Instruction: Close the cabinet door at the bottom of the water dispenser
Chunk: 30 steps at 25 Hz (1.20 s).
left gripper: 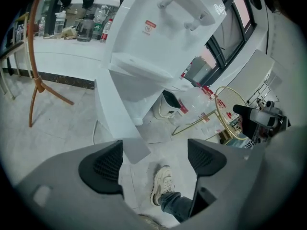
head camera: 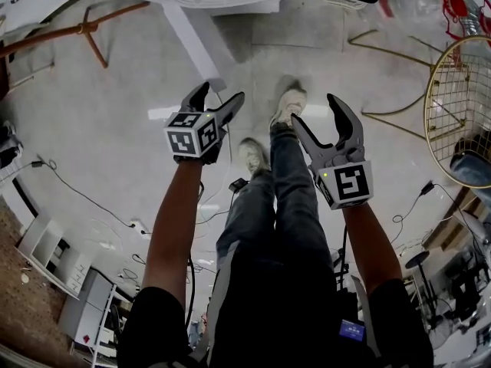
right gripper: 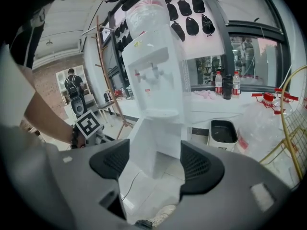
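Left tongs (head camera: 221, 92) and right tongs (head camera: 313, 110) both spread, empty. Cabinet door (left gripper: 115, 114) stands open; probably lining up a push.

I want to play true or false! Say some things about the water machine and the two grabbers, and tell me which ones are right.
1. The cabinet door at the bottom of the water dispenser stands open. True.
2. The left gripper is clamped on the door. False: its jaws stand apart and grip nothing.
3. The right gripper is open and empty. True.
4. A red bucket stands on the floor beside the dispenser. False: the bin there is white with a dark inside.
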Each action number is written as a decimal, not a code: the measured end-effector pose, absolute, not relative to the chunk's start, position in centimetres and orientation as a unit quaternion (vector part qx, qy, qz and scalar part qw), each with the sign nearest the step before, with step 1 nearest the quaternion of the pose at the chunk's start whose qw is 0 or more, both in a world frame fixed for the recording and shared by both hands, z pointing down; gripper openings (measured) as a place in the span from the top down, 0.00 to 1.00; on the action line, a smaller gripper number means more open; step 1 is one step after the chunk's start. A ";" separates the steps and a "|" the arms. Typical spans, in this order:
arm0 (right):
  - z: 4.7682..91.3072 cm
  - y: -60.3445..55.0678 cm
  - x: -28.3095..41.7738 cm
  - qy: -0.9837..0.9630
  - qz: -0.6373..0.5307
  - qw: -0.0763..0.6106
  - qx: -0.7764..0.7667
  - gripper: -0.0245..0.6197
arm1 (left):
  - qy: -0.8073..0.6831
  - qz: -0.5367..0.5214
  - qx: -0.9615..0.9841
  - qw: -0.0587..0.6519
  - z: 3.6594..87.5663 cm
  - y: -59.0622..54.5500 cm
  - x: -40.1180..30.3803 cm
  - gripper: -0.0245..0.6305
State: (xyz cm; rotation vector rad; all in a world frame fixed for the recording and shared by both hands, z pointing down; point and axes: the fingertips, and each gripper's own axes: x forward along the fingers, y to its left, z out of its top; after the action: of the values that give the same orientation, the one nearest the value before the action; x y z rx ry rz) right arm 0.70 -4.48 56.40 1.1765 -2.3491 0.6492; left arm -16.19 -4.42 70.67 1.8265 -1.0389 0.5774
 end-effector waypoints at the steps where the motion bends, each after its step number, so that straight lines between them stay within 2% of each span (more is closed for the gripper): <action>1: 56.5 -4.8 0.6 -0.847 0.238 0.212 0.426 0.45 | -0.419 0.237 0.746 0.461 70.7 -4.6 -15.8 0.30; 21: 59.5 -7.5 6.6 -0.831 0.255 0.210 0.448 0.49 | -0.383 0.244 0.767 0.453 70.8 -8.3 -9.3 0.37; 30: 60.5 -7.4 8.6 -0.820 0.265 0.212 0.461 0.49 | -0.375 0.239 0.779 0.441 70.6 -10.2 -6.8 0.37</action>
State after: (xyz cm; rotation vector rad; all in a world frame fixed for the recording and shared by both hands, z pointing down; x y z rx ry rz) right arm 8.63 -7.41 60.53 1.2798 -2.2789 0.7356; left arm -6.80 -10.21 70.59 1.9348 -0.9317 0.5930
